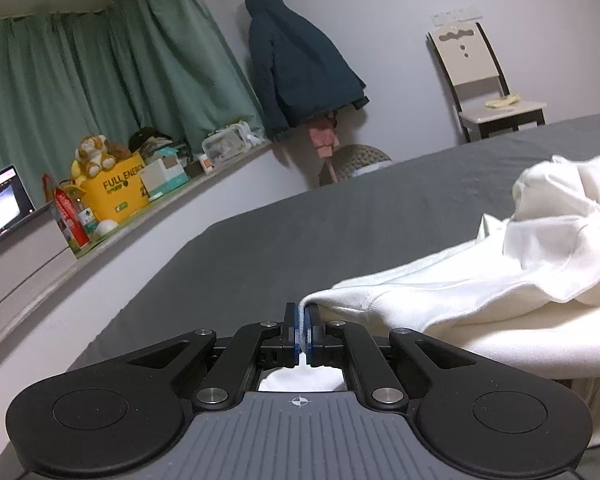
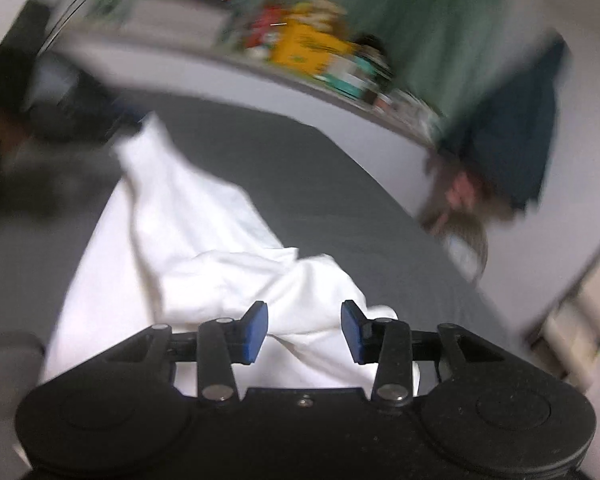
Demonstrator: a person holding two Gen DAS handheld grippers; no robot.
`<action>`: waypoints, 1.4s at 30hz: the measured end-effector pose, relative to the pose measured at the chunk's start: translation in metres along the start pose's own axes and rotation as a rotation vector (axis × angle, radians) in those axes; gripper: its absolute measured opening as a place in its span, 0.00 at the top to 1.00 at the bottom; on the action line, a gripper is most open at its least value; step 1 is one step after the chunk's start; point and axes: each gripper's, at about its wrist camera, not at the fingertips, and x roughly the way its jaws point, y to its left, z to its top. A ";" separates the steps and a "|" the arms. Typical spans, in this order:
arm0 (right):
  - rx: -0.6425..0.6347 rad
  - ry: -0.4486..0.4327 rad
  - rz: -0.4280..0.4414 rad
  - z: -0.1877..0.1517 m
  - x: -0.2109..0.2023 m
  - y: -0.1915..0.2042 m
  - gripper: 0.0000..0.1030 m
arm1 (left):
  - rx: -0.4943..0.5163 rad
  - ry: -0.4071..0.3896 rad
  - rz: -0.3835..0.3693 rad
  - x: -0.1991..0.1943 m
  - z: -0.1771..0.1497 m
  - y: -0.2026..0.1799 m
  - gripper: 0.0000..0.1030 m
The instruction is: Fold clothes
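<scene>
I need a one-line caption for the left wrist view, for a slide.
Left gripper shut on an edge of the white garment, which lies crumpled on the grey bed sheet.

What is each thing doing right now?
left hand-held gripper: shut, pinching an edge of the white garment
right hand-held gripper: open, gripping nothing
white garment: crumpled, unfolded on the grey bed
laptop: open, screen lit
dark jacket: hanging on the wall

Green curtains [image 1: 100,80] hang behind a ledge [image 1: 204,184] holding a yellow box [image 1: 114,196], a plush toy [image 1: 94,154] and a laptop [image 1: 2,204], with a dark hooded jacket [image 1: 296,60] on the wall beside a chair [image 1: 488,84]
</scene>
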 end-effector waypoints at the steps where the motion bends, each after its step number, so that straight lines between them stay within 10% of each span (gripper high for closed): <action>1: -0.122 0.007 -0.051 0.002 0.003 0.014 0.63 | 0.004 0.003 -0.002 0.001 0.001 -0.001 0.97; 6: -0.498 0.038 -0.210 0.003 0.012 0.050 0.63 | -0.035 0.010 -0.026 0.000 0.001 0.005 0.97; 20: -1.491 0.196 0.180 0.018 0.063 0.055 0.61 | -0.109 -0.004 -0.095 0.010 -0.008 0.012 0.97; 27: -1.446 0.312 0.324 0.062 0.090 0.066 0.76 | -0.173 -0.007 -0.128 0.015 -0.008 0.017 0.97; 34: -1.596 0.500 0.419 0.013 0.073 0.049 0.79 | -0.225 -0.003 -0.147 0.021 -0.007 0.018 0.96; 42: -1.390 0.390 0.377 0.069 0.063 0.039 0.79 | -0.246 0.019 -0.153 0.029 -0.006 0.013 0.96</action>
